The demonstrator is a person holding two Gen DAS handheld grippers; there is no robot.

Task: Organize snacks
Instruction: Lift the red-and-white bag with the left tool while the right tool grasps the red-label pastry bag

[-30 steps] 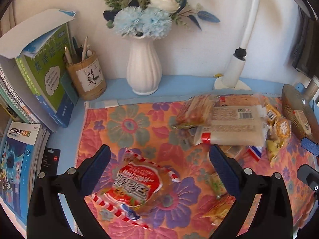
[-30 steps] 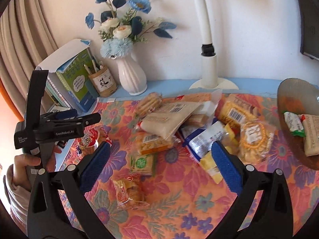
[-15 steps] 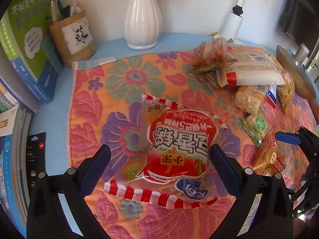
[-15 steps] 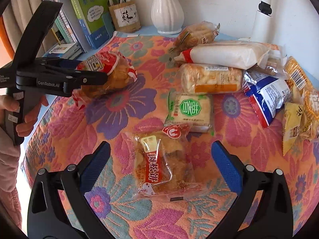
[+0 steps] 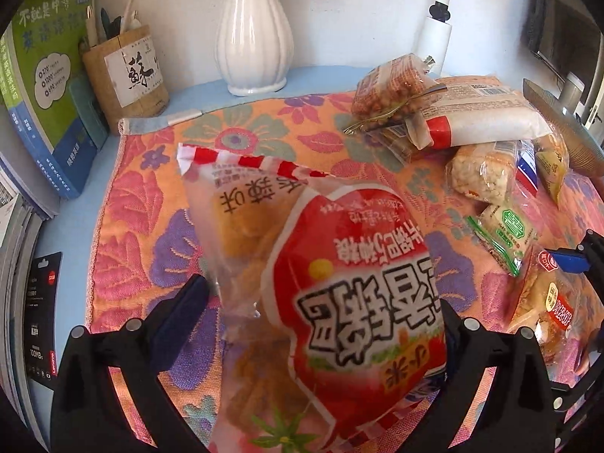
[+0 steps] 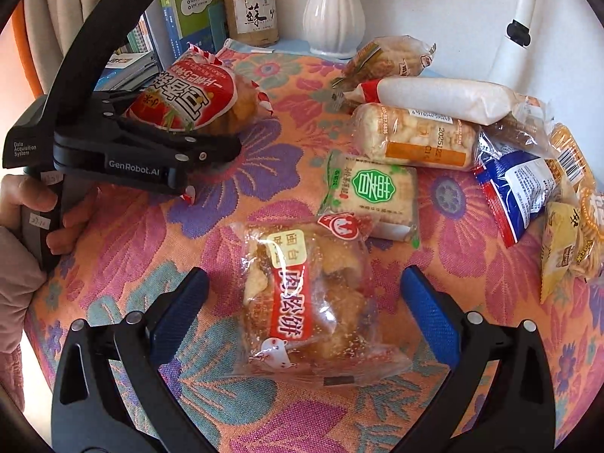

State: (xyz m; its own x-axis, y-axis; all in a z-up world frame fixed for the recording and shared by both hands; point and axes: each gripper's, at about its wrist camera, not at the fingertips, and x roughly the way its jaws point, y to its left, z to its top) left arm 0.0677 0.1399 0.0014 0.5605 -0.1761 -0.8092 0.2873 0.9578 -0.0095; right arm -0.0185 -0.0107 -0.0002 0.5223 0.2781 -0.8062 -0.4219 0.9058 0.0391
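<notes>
Left wrist view: the left gripper [image 5: 321, 309] has its two blue-padded fingers [image 5: 181, 313] set on either side of a large red-and-clear plastic snack bag with a red-striped top edge [image 5: 339, 283], which fills the gap between them; whether the pads actually press it I cannot tell here. In the right wrist view the same bag [image 6: 188, 94] sits lifted in that gripper [image 6: 226, 143], the near finger crossing its lower edge, so it reads as grasped, with a person's hand [image 6: 34, 207] on the handle. Beyond the left gripper's tips lies the orange floral woven cloth [image 5: 143, 204], and farther ahead stand a white ribbed ceramic vase [image 5: 253, 34] and a brown cylindrical pen holder [image 5: 124, 71]. The right gripper [image 6: 304, 298] is spread wide and holds nothing; between its blue fingers [image 6: 430, 313], apart from both pads, a clear-wrapped pastry with a red label strip [image 6: 305, 302] lies on the cloth. Just ahead of it is a green-and-white wrapped biscuit packet [image 6: 373, 196], and farther ahead to the right a heap of mixed packets, among them a long white bag with a red end [image 6: 434, 98].
</notes>
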